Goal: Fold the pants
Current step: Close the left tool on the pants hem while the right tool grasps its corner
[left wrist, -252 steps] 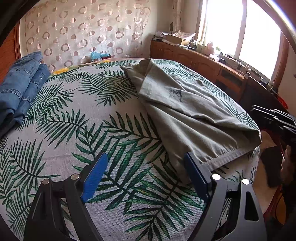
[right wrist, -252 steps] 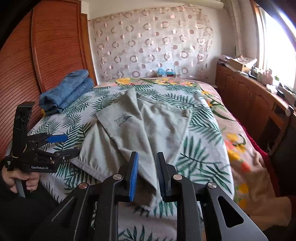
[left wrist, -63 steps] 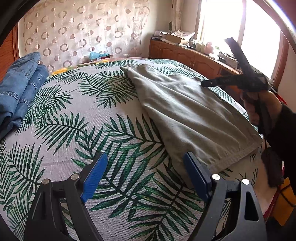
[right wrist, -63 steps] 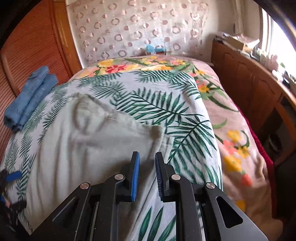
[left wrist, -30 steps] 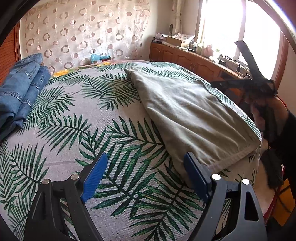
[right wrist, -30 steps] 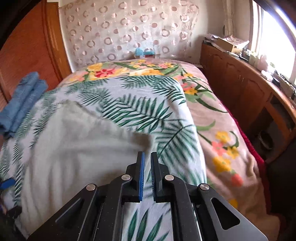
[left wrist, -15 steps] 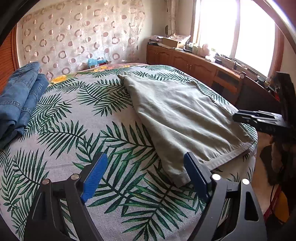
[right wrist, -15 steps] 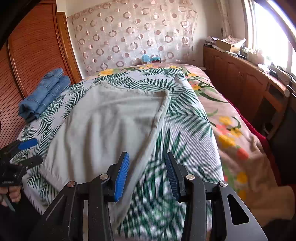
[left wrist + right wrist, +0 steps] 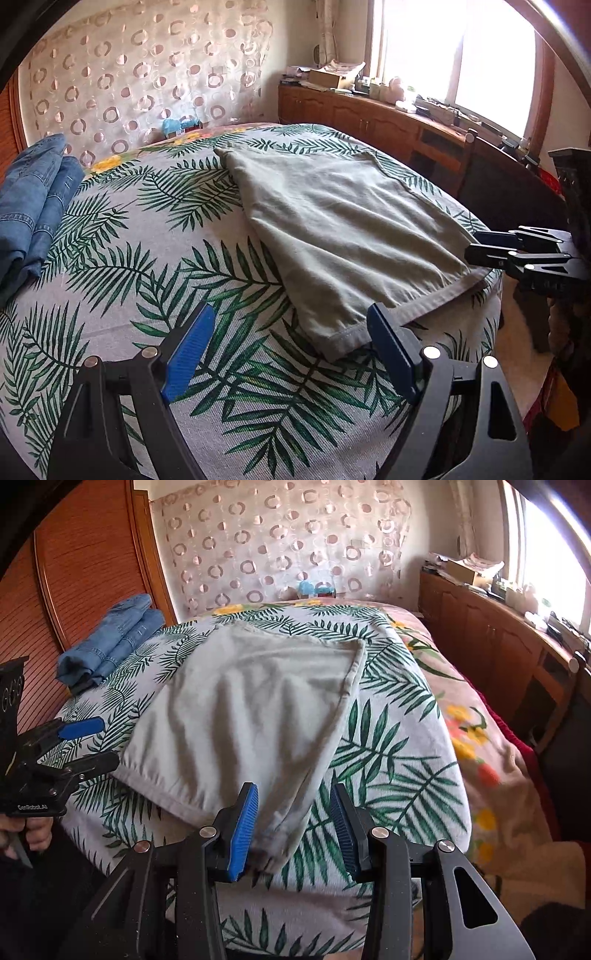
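Observation:
Grey-green pants (image 9: 343, 229) lie folded flat on the palm-leaf bedspread (image 9: 122, 266), hem toward the near edge. They also show in the right wrist view (image 9: 251, 716). My left gripper (image 9: 291, 350) is open and empty at the near left hem corner, its right pad beside the hem. My right gripper (image 9: 295, 823) is open, its jaws on either side of the near right hem corner, not closed on it. The right gripper (image 9: 517, 251) also shows at the right in the left wrist view. The left gripper (image 9: 74, 738) shows at the left in the right wrist view.
Folded blue jeans (image 9: 33, 206) lie at the bed's far left by the wooden headboard (image 9: 85, 565). A wooden cabinet (image 9: 498, 635) with clutter runs under the window on the right. A floral blanket (image 9: 491, 760) covers the bed's right side.
My right gripper pulled back from over the pants to the near hem and opened wider. The upper layer it carried now lies flat. My left gripper stayed open near the hem corner.

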`<state>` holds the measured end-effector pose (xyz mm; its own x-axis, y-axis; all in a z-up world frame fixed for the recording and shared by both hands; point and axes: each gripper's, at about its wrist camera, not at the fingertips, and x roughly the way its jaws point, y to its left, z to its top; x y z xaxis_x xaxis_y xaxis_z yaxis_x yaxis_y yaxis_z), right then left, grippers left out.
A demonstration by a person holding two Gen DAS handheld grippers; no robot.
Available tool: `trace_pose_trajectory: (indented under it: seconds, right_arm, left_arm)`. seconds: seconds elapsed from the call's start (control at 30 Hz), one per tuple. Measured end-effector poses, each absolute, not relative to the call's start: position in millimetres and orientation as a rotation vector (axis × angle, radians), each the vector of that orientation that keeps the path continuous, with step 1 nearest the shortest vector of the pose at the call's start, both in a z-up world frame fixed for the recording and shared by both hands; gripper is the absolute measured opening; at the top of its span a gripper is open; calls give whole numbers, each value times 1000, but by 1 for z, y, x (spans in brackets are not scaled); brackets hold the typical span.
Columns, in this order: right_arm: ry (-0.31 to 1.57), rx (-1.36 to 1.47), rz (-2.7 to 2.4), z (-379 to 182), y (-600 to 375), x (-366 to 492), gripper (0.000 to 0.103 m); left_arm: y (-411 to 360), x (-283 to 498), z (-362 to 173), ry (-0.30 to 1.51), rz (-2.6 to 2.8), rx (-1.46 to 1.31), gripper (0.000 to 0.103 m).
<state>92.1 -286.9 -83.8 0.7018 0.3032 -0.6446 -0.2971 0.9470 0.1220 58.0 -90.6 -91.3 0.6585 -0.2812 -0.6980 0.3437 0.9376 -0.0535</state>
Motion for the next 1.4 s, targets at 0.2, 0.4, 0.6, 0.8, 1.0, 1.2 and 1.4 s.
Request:
trace_pose_trajectory:
  seconds: [0.2, 0.4, 0.6, 0.8, 1.0, 1.2, 1.4]
  right_arm:
    - [738, 17, 331, -86, -289, 88, 42]
    - [734, 16, 333, -83, -285, 86, 42]
    - [732, 11, 338, -84, -285, 84, 42]
    - [729, 11, 343, -84, -285, 83, 42]
    - [716, 5, 351, -81, -283, 79, 42]
    - [729, -11, 348, -86, -280, 78, 42]
    - [756, 0, 338, -93, -280, 85, 42]
  left_arm:
    - [-98, 55, -97, 797, -379, 98, 85]
    - [-104, 53, -96, 810, -429, 85, 73]
    - [-108, 52, -98, 823, -464, 74, 55]
    - [-110, 52, -98, 824, -477, 78, 46]
    - [-107, 52, -97, 834, -498, 61, 35]
    - [-100, 54, -99, 842, -495, 24, 35]
    - [-98, 55, -100, 839, -496, 23, 35]
